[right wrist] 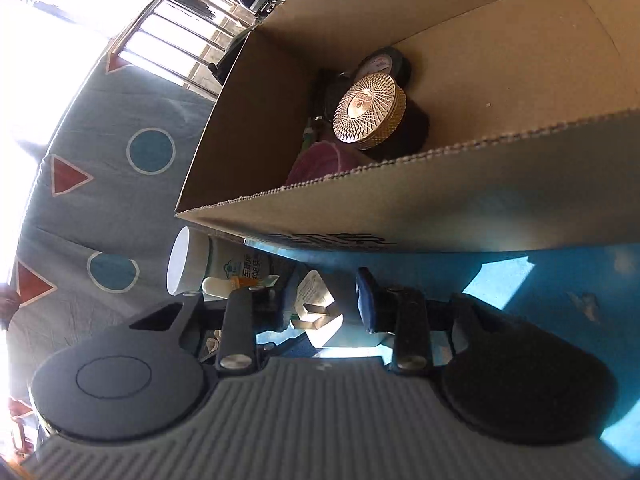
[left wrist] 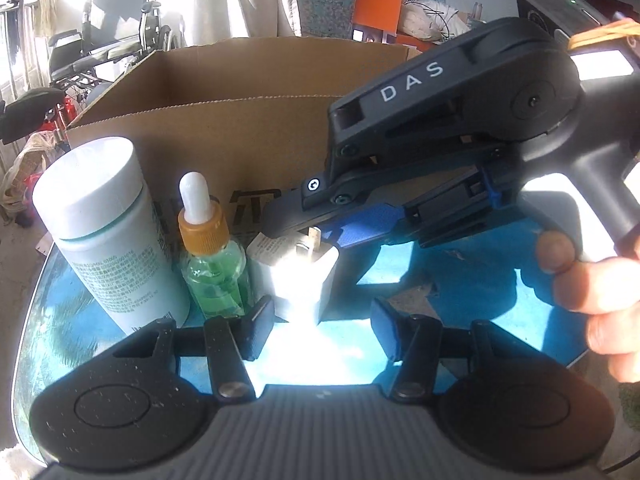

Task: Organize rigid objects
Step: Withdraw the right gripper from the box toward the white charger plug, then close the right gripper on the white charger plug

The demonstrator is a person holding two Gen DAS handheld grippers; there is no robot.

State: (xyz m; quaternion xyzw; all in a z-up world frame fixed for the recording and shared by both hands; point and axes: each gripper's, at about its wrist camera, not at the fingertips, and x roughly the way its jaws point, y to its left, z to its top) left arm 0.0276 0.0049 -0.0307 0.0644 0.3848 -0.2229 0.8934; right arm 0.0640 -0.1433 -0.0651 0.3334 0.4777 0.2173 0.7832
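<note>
A white plug adapter (left wrist: 298, 276) stands on the blue table beside a green dropper bottle (left wrist: 212, 264) and a white lidded jar (left wrist: 108, 240), all in front of a cardboard box (left wrist: 240, 128). My left gripper (left wrist: 320, 326) is open and empty, just short of the adapter. My right gripper (left wrist: 316, 236) reaches in from the right, its jaws around the adapter's top. In the right wrist view the adapter (right wrist: 320, 304) sits between the open fingers (right wrist: 366, 300) of my right gripper (right wrist: 324, 304), touching neither that I can see. The jar (right wrist: 192, 264) and dropper bottle (right wrist: 224, 284) lie beyond it.
The box (right wrist: 400, 216) holds a gold patterned round tin (right wrist: 368, 110), a dark roll (right wrist: 384, 62) and a pink item (right wrist: 320, 162). A wheelchair (left wrist: 112, 40) and an orange box (left wrist: 378, 10) stand behind the table. A patterned grey cloth (right wrist: 120, 140) hangs beyond the box.
</note>
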